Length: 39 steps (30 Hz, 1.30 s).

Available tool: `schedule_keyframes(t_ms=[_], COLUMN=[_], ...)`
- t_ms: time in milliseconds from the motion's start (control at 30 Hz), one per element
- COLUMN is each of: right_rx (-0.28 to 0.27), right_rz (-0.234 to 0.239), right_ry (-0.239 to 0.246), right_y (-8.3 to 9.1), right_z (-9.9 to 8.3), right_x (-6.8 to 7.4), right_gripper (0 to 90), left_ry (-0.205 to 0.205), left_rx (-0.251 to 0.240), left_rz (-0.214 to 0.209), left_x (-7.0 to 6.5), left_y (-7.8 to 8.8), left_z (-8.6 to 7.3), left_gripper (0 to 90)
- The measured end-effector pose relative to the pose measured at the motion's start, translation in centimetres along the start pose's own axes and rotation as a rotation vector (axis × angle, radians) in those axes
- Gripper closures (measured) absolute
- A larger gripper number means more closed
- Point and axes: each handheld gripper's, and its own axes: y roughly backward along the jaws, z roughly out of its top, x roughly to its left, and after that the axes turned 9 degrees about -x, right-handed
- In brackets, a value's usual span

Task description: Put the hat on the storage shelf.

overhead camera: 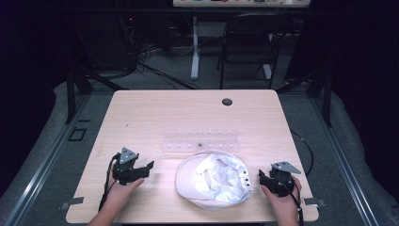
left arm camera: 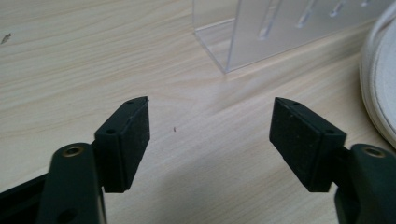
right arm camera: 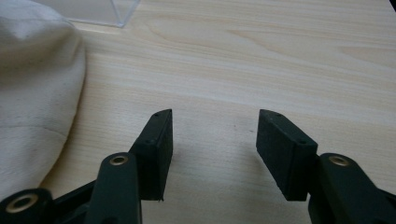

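White cap lies upturned on counter between left tongs and right tongs, both apart and empty; advise gripping opposite rim edges squarely before lifting

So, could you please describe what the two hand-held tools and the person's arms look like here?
Both are black two-jaw tools: the left tool and the right tool each carry a grey three-cornered plate on top and trail a black cable. Their jaws end in flat, rectangular black pads with small screw holes, on arms with brass-coloured rivets. The forearms are bare, with no sleeves visible.
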Motion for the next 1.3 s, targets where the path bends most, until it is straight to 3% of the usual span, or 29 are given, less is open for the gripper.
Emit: schedule_keyframes(t_ms=[133, 433, 533, 600, 733, 1033, 1167, 1300], right_rx=[0.01, 0.086, 0.113, 0.149, 0.167, 0.192, 0.23, 0.243], right_rz=[0.024, 0.07, 0.084, 0.11, 0.112, 0.142, 0.215, 0.248], right_ry=[-0.027, -0.054, -0.064, -0.099, -0.092, -0.128, -0.159, -0.169], right_y=[0.4, 1.0, 1.0, 1.2, 1.6, 2.3, 2.8, 3.1], right_z=[0.1, 1.1, 1.2, 1.5, 2.0, 3.2, 4.3, 5.1], right_x=[0.4, 0.9, 0.7, 0.4, 0.0, -0.5, -0.3, -0.2], right_gripper=[45.5, 48.2, 48.8, 49.0, 49.0, 48.9, 48.2, 48.1], left_ry=[-0.026, -0.001, -0.002, -0.011, 0.017, 0.019, 0.01, 0.012], left_rx=[0.017, 0.011, 0.015, 0.022, 0.03, 0.027, 0.031, 0.034], left_rz=[-0.003, -0.016, -0.007, -0.005, -0.01, -0.015, -0.018, -0.016], left_x=[-0.1, 0.1, 0.0, 0.1, 0.2, 0.3, 0.0, -0.1], left_y=[0.0, 0.2, 0.2, 0.1, 0.1, 0.4, 0.3, 0.3], left_z=[-0.2, -0.2, -0.2, -0.2, -0.3, -0.2, -0.2, -0.3], left_gripper=[35.8, 39.2, 40.1, 40.9, 42.1, 42.9, 43.3, 43.6])
